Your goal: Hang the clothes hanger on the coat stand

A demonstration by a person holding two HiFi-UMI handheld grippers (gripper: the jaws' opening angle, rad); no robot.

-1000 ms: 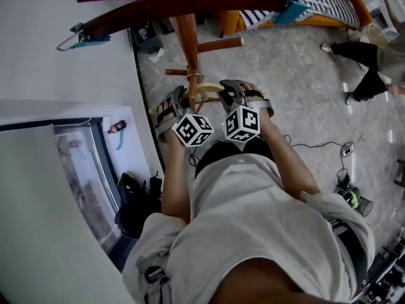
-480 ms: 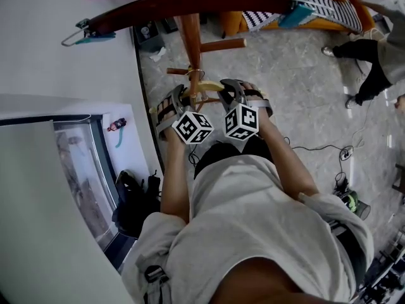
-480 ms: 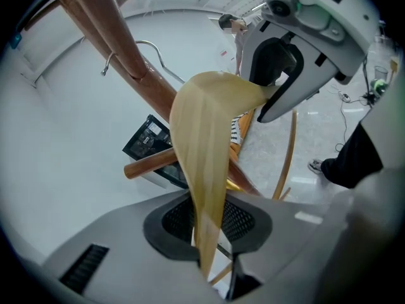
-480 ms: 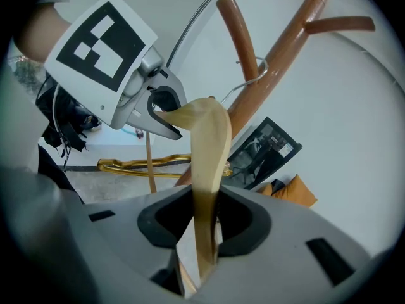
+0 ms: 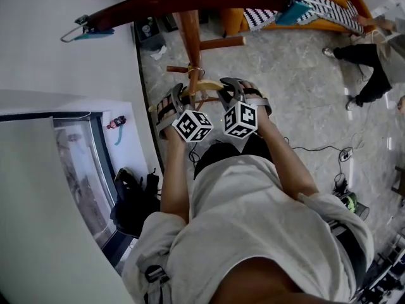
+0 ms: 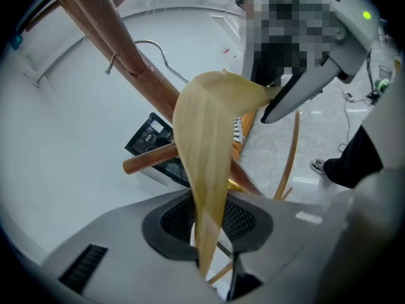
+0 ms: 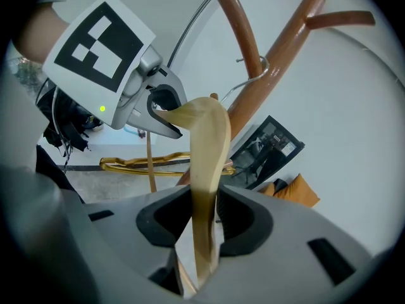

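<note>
The pale wooden hanger point(image 5: 204, 87) hangs level in front of the brown coat stand point(image 5: 190, 33). Its metal hook point(image 6: 150, 44) curls over a slanted peg point(image 6: 130, 56) of the stand; the right gripper view shows the hook point(image 7: 254, 75) there too. My left gripper point(image 5: 172, 104) is at the hanger's left arm point(image 6: 205, 144) and my right gripper point(image 5: 233, 92) at its right arm point(image 7: 205, 151). Both sets of jaws are opening. Each arm still passes between the pads, with a narrow gap beside it point(image 6: 215, 274) point(image 7: 199, 277).
Two teal clip hangers point(image 5: 88, 33) point(image 5: 292, 10) hang from the stand's upper arms. An orange sofa with a striped throw point(image 5: 304, 2) stands behind. A person point(image 5: 370, 68) walks at the right. A white wall point(image 5: 63, 68) runs at the left; cables point(image 5: 323, 147) lie on the floor.
Both grippers and the hanger have edged slightly upward toward the stand. The person at the right has shifted position.
</note>
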